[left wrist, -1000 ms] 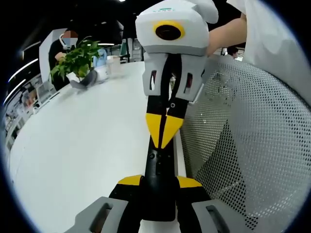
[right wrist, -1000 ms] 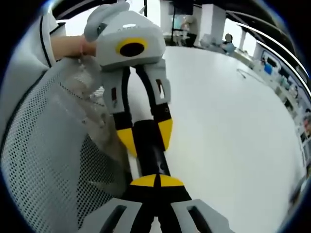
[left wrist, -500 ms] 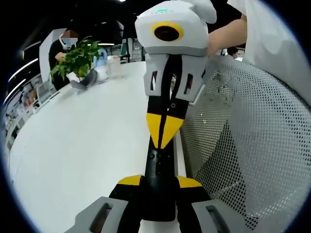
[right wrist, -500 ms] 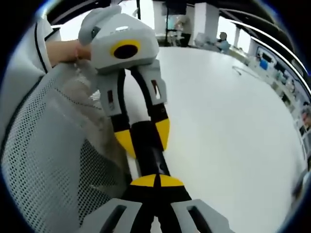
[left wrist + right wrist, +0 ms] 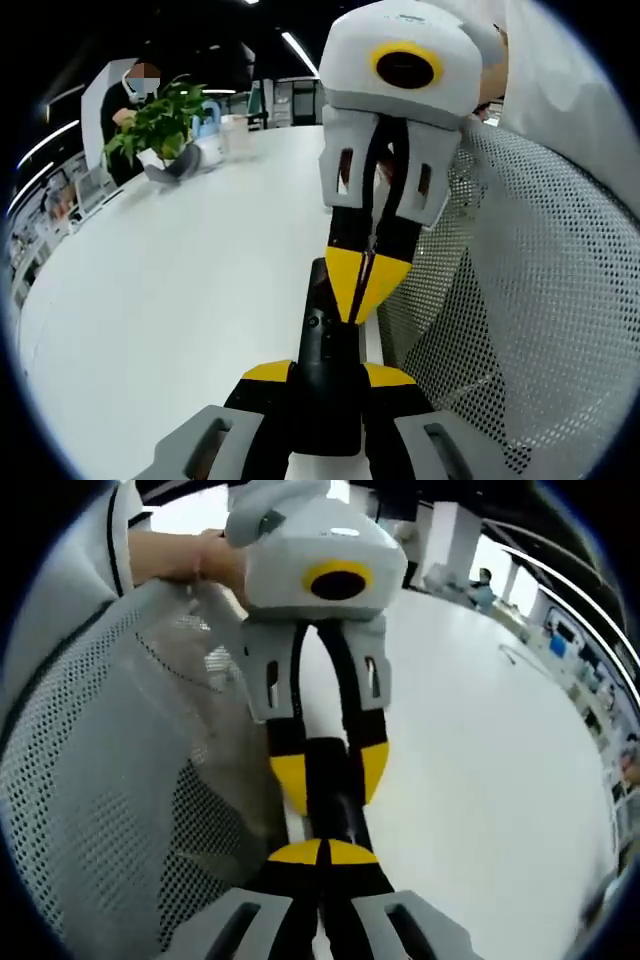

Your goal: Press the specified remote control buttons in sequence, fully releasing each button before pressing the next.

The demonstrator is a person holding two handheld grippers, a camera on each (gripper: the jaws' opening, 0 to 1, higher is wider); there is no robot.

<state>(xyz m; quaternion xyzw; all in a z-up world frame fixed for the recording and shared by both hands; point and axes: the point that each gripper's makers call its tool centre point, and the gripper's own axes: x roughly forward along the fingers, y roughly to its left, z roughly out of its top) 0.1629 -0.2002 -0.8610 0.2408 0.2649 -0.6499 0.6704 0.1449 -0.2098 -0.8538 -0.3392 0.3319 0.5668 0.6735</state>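
Left gripper [image 5: 325, 375]: its yellow-tipped jaws rise from the bottom of the left gripper view and are clamped on a black remote control [image 5: 322, 345], which lies lengthwise between them, pointing away over the table. Small round buttons show on the remote's top face.

Right gripper [image 5: 362, 292]: it enters the left gripper view from above, body tilted, pointing down. Its two yellow tips are pressed together into a wedge, nothing between them. The wedge sits at the remote's right edge, at or just over the surface; contact cannot be told.

Right gripper view: the right gripper's [image 5: 325, 852] own clenched yellow tips meet in the lower middle. Just beyond them is the remote control [image 5: 335, 802], held between the left gripper's [image 5: 328, 778] jaws, that gripper reaching down from above. A hand [image 5: 205, 560] grips its rear.

Surface: a broad white table [image 5: 170, 300], rounded at the far end. A potted green plant [image 5: 160, 120] stands near the far edge, with a person just behind it. A white perforated mesh chair back [image 5: 510, 290] runs beside the table, near the grippers.

Room: dark ceiling with strip lights; more desks and people far off.
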